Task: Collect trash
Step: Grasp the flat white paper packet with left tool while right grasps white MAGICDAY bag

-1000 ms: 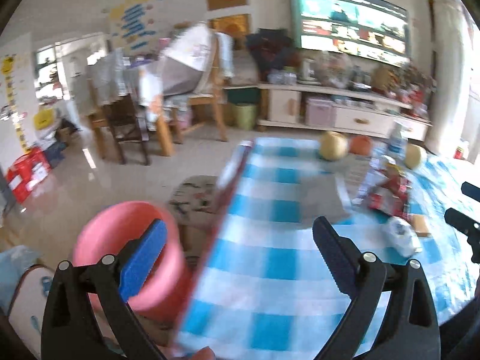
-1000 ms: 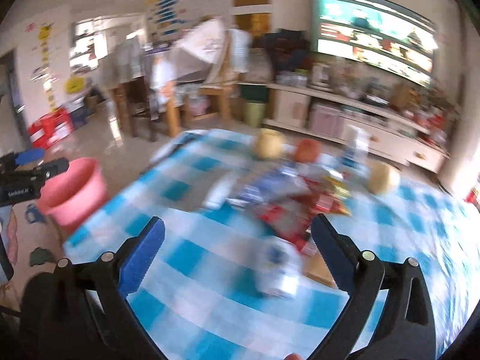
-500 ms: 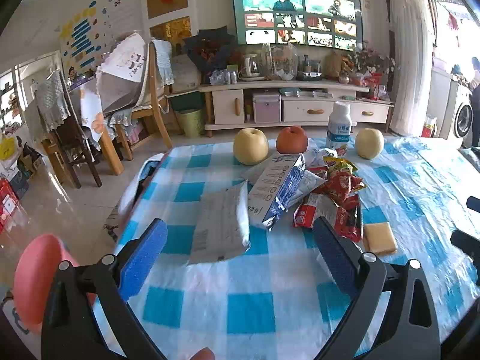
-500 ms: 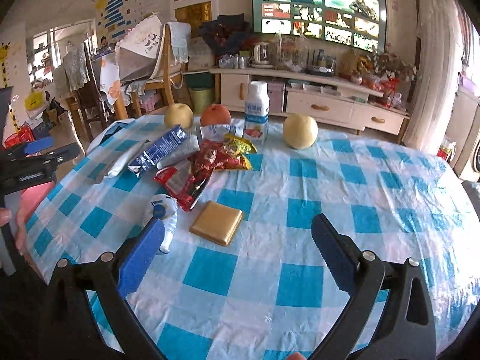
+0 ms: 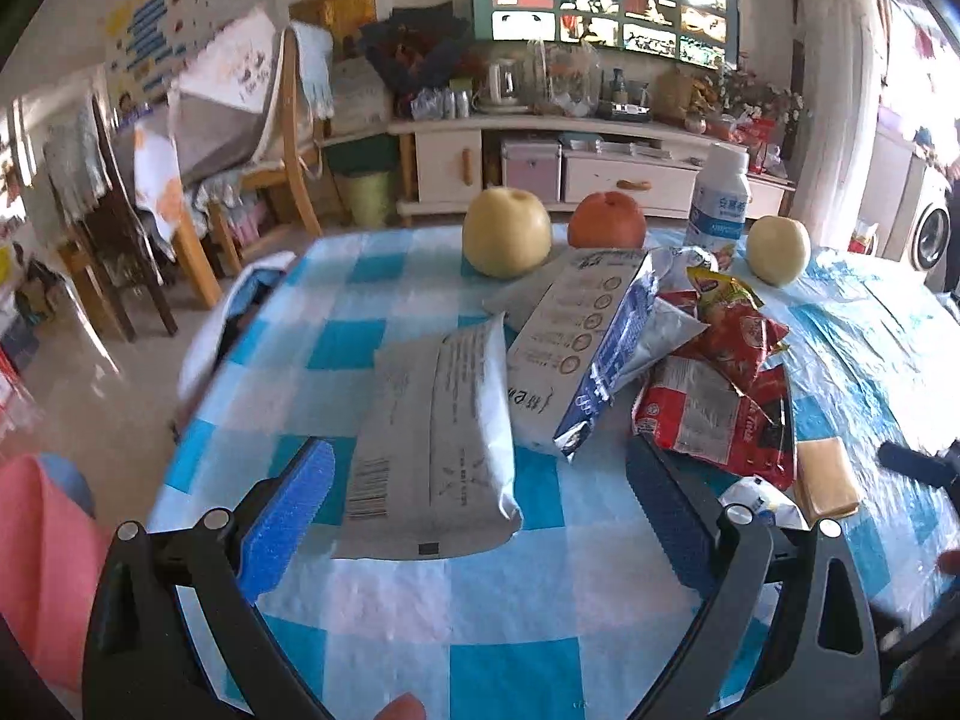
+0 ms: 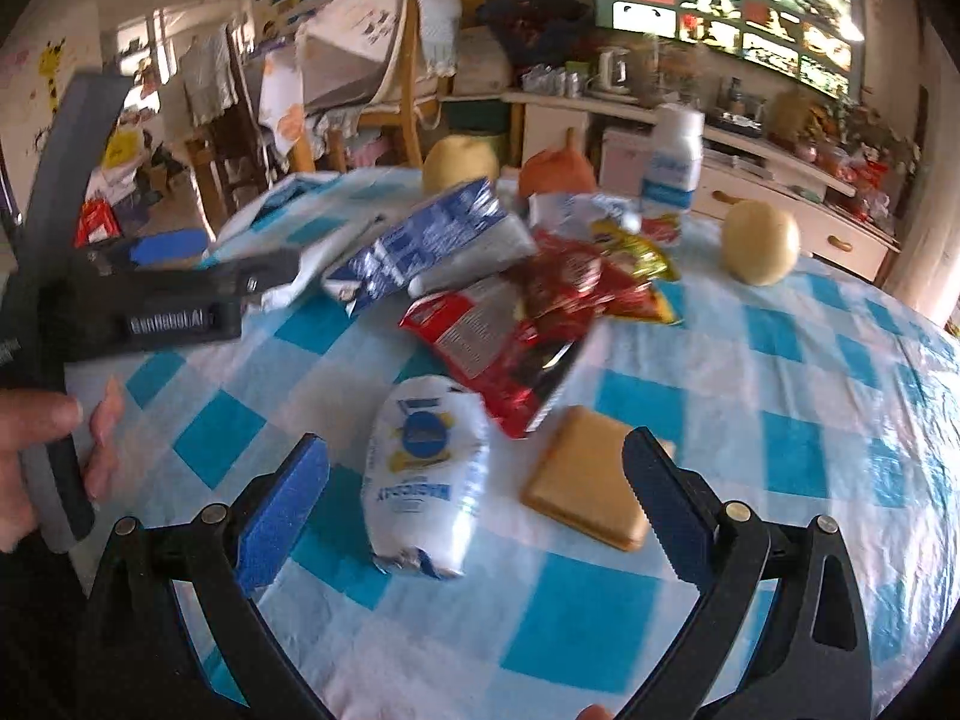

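The left gripper (image 5: 480,510) is wide open and holds nothing. It hangs over the near edge of the table (image 5: 420,618), and the grey wrapper (image 5: 438,438) lies flat between its fingers, on the cloth. The right gripper (image 6: 474,501) is wide open too, with a white crumpled bag (image 6: 426,474) lying between its fingers and a tan square (image 6: 591,495) just beside it. Red snack wrappers (image 6: 510,324) and a blue-and-white carton (image 6: 420,240) are piled near the middle; the pile is blurry here. A pink bin (image 5: 42,570) is cut off at the picture's edge, beside the table's left edge.
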`<state>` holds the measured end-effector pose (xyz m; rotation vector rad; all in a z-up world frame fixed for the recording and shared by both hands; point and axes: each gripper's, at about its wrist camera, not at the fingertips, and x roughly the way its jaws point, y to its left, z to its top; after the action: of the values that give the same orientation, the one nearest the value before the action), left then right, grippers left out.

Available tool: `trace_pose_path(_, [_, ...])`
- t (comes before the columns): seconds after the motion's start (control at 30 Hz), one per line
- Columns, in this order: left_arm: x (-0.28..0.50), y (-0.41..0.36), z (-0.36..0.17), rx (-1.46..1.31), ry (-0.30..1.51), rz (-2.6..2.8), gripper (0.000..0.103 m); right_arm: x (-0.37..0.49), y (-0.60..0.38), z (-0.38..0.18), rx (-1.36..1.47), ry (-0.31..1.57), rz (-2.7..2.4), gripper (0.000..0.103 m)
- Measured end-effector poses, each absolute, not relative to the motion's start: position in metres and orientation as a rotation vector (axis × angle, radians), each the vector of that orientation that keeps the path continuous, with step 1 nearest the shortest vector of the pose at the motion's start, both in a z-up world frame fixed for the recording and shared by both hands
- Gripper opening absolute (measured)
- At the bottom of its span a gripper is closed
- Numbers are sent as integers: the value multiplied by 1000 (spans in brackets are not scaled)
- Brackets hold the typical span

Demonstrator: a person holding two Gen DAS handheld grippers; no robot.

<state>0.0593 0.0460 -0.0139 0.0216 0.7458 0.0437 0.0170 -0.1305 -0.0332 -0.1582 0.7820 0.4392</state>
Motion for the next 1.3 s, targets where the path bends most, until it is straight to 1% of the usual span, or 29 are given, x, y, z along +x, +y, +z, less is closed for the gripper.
trace_pose_path(0.2, [71, 57, -23, -24, 772, 55, 97, 18, -107, -51, -220, 807, 445, 99])
trace_pose_path(0.43, [91, 46, -41, 39, 822, 54, 97, 26, -103, -58, -221, 845, 428, 99])
trace_pose_path(1.0, [92, 47, -55, 66, 861, 100, 96, 32, -100, -63, -216, 887, 442, 98])
trace_pose_path(1.03, [92, 48, -56, 64, 866, 102, 94, 32, -100, -63, -220, 886, 442, 96])
trace_pose_path(1.07, [93, 49, -57, 63, 877, 106, 81, 32, -100, -63, -227, 884, 442, 95])
trace_pose_path(1.1, [94, 49, -59, 71, 886, 120, 71, 31, -99, -63, -235, 882, 443, 84])
trace_pose_path(1.13, [94, 49, -60, 94, 888, 148, 68, 33, -99, -66, -232, 900, 456, 69])
trace_pose_path(1.3, [94, 50, -58, 92, 889, 144, 65, 33, -99, -65, -216, 902, 465, 68])
